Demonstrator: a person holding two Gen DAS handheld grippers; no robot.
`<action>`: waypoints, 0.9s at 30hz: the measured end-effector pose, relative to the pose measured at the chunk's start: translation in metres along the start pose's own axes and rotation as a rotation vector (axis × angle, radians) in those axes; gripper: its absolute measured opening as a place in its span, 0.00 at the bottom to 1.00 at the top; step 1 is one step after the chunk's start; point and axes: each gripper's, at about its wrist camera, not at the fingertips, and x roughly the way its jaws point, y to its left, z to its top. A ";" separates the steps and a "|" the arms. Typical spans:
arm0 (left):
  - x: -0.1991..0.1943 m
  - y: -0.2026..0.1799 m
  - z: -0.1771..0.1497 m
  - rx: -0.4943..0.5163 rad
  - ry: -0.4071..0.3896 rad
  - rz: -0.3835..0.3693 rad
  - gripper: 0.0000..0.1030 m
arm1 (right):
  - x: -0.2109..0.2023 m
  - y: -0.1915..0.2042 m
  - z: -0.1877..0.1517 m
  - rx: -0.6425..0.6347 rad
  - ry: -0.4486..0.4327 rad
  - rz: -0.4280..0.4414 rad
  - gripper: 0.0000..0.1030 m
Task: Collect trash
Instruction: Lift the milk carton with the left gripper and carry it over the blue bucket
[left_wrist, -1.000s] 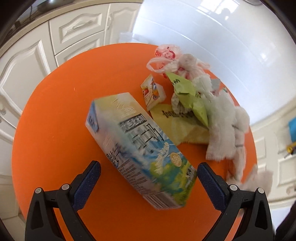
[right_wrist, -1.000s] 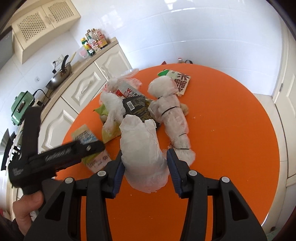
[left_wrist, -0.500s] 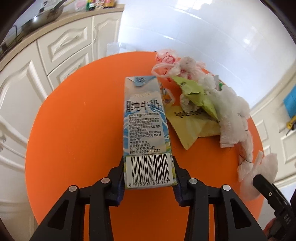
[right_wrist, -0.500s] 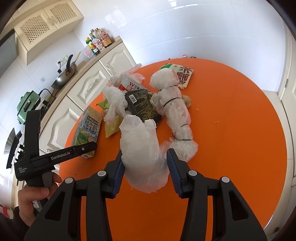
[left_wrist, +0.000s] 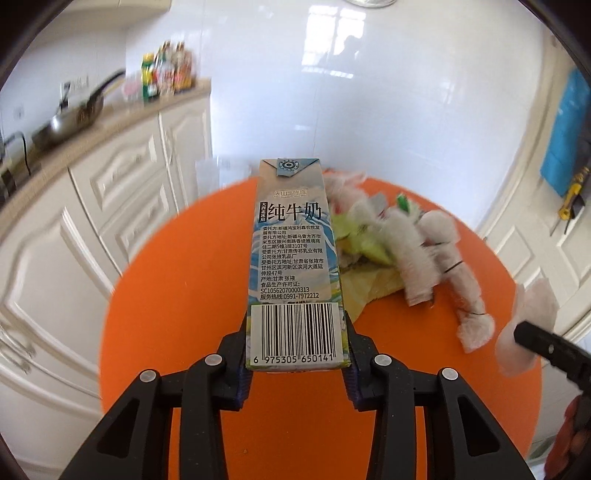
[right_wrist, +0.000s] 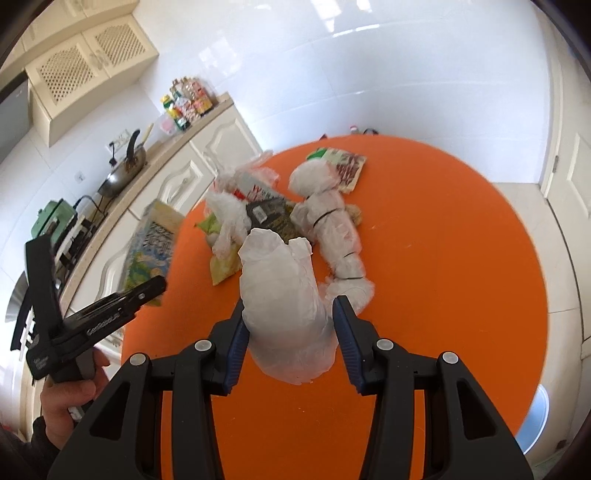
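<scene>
holding the tall blue-and-white milk carton (left_wrist: 295, 266) by its barcode end, your left gripper (left_wrist: 295, 363) has both blue pads pressed on the carton's sides, so it is clamped on it. the carton juts straight out ahead of the fingers, its printed face up and its folded top farthest from you, raised clear of the round orange table (left_wrist: 177, 332). seen from the right wrist it is blurred, up off the table's edge by the cabinets.

your right gripper (right_wrist: 290, 332) is clamped on a crumpled white plastic bag bundle (right_wrist: 284, 299), which bulges up between the pads and hangs a little below them.

beyond the right fingers, on the table, lie a long white wrapped bundle tied with black bands (right_wrist: 336, 229), a black snack packet (right_wrist: 271, 218), a yellow-green wrapper (right_wrist: 221, 262) and a red-and-green printed packet (right_wrist: 345, 166).

to the left of both grippers runs a counter over cream panelled cabinets (left_wrist: 122, 206), with a wok (right_wrist: 123, 173) and a cluster of bottles (right_wrist: 186, 105) on it. white glossy tiled wall (left_wrist: 388, 103) stands behind the table.
</scene>
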 end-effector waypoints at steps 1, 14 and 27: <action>-0.012 -0.006 0.000 0.014 -0.017 -0.003 0.35 | -0.007 -0.002 0.001 0.006 -0.017 -0.002 0.45; -0.089 -0.127 -0.011 0.276 -0.144 -0.292 0.35 | -0.138 -0.080 -0.020 0.158 -0.235 -0.225 0.45; -0.055 -0.332 -0.106 0.578 0.119 -0.696 0.35 | -0.237 -0.247 -0.131 0.531 -0.246 -0.553 0.45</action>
